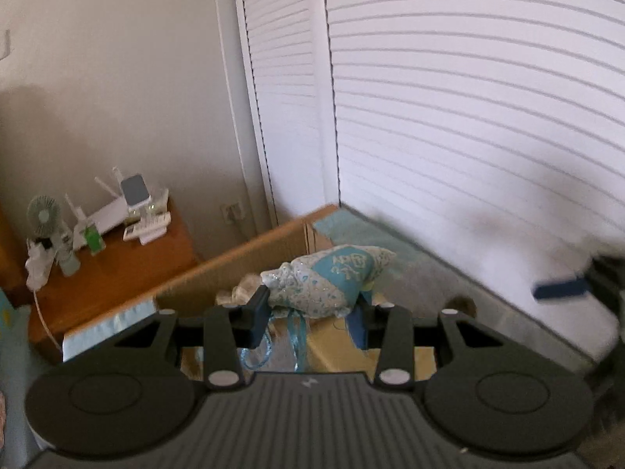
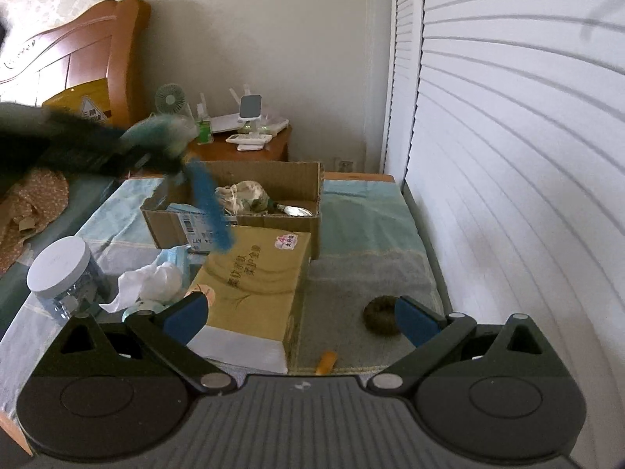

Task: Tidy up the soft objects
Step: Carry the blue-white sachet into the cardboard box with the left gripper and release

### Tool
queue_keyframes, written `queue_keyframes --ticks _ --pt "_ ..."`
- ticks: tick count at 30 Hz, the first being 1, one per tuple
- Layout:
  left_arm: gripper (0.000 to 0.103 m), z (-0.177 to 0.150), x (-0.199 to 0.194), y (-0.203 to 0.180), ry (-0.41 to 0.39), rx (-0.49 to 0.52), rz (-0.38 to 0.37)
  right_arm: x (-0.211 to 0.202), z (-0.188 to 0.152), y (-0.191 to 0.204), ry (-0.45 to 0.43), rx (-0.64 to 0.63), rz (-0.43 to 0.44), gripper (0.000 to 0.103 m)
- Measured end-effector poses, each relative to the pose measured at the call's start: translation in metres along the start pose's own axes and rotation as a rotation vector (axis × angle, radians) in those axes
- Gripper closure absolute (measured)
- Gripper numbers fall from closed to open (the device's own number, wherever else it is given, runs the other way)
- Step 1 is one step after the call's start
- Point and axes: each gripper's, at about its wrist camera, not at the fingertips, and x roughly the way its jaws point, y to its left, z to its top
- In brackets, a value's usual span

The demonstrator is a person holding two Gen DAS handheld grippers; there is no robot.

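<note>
My left gripper (image 1: 312, 305) is shut on a small blue-and-white patterned cushion (image 1: 332, 281) with teal ribbons hanging below, held in the air above the open cardboard box (image 1: 234, 269). In the right wrist view the same gripper (image 2: 117, 148) is a dark blur at the left, over that box (image 2: 250, 226), with the cushion (image 2: 156, 131) and a blue ribbon (image 2: 211, 207) trailing. The box holds a pale cloth bundle (image 2: 242, 193). My right gripper (image 2: 300, 320) is open and empty, low over the bed. A dark round soft lump (image 2: 381, 314) lies by its right finger.
A closed yellow carton (image 2: 254, 285) lies in front of the open box. A white-lidded jar (image 2: 58, 269) and crumpled white tissue (image 2: 148, 281) are at the left. A small orange item (image 2: 326, 363) lies on the bedspread. A wooden nightstand (image 2: 254, 148) with clutter and white shutter doors (image 2: 508, 156) bound the space.
</note>
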Motion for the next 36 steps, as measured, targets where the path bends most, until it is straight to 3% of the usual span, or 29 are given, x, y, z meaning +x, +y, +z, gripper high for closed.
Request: queue_keyframes --ticks 6,14,16,17,18,20,29,36 --pt "0.063 0.026 0.047 0.011 0.035 -0.027 -0.003 0.002 -0.003 0.0 0.01 0.002 0.026 0.0" --pt "0.06 0.023 0.105 0.011 0.131 -0.077 0.013 0.003 -0.006 -0.001 0.025 -0.008 0.022 0.0" --pt "0.049 0.022 0.113 0.011 0.141 -0.099 0.009 0.004 -0.007 -0.001 0.031 -0.006 0.027 0.0" --pt "0.026 0.02 0.117 0.01 0.147 -0.103 0.008 0.004 -0.006 -0.002 0.033 -0.004 0.032 0.0" --pt "0.015 0.019 0.118 0.009 0.14 -0.102 0.016 0.005 -0.007 -0.002 0.035 0.001 0.039 0.0" --pt "0.015 0.018 0.115 0.006 0.117 -0.084 0.049 0.005 -0.007 -0.003 0.038 0.007 0.047 0.0" --pt "0.013 0.018 0.077 0.007 0.082 -0.05 0.022 0.003 -0.007 -0.003 0.034 0.009 0.047 0.0" --pt "0.01 -0.002 0.035 0.008 0.043 -0.064 0.037 -0.001 -0.011 -0.002 0.032 0.008 0.039 0.0"
